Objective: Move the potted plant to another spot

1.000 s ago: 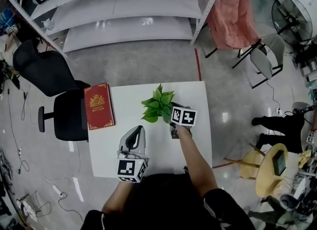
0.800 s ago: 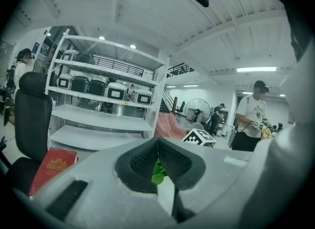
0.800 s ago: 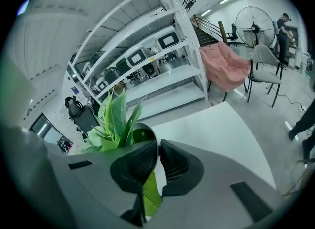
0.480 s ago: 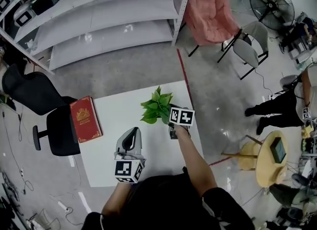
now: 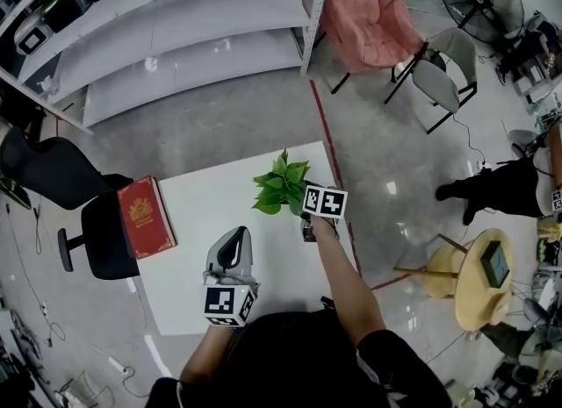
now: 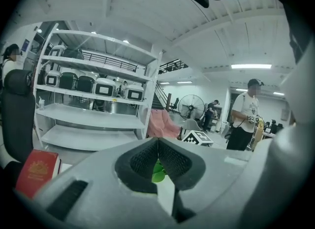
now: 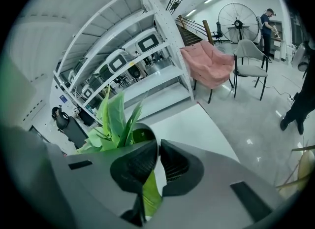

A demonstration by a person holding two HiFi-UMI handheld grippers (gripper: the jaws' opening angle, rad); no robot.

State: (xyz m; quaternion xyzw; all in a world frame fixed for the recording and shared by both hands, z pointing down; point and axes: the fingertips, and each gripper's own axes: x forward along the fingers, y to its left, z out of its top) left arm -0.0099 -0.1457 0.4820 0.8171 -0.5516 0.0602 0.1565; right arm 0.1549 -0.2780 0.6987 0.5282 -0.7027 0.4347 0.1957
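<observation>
White table [image 5: 193,248]: potted plant [image 5: 279,183] is closer to its far right corner than a second ago, with the right gripper [image 7: 158,149] clamped on the pot rim, so the move looks under way. Red book [image 5: 146,216] lies at the table's left edge, well clear. Left gripper [image 6: 158,142] hangs over the table's near side, jaws closed on nothing. Main hazard is the table's right edge close by.

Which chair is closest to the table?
The black office chair, beside the red book; the pink chair and grey chair stand farther off.
</observation>
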